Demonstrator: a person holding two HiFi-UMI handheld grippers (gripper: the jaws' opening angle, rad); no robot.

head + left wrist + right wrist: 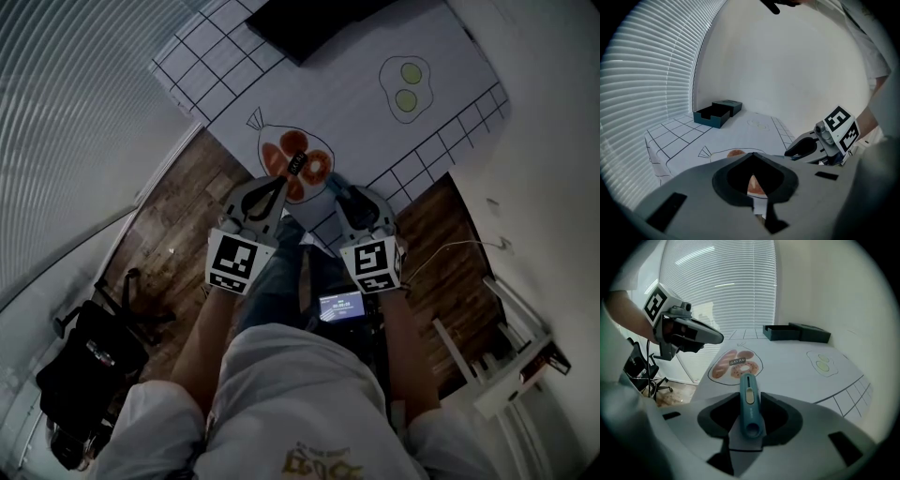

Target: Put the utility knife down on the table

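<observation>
Although the slim teal plastic utility knife [749, 401] sits firmly in my right gripper [339, 187], whose fingers are closed on its handle, it hangs above the near edge of the counter [801, 371], which is covered in a white cloth printed with a grid and food drawings. It touches nothing there. Its nose points at the bread drawing [736, 364]. My left gripper [717, 338] hovers just beside it, fingers pressed together with nothing between them.

My worry is that edge. If I let go here, I judge the knife could tip off the cloth and drop to the wooden floor [187, 216] or onto the person's legs [281, 281]. I would want it further in and lower first. A release from height could also make it bounce or skid. The left gripper is near enough to be knocked on the way down.

From the head view the knife is hidden under the gripper. I cannot tell whether the blade is out, because the front end is too foreshortened. The dark open box [787, 331] at the far side is well apart.
</observation>
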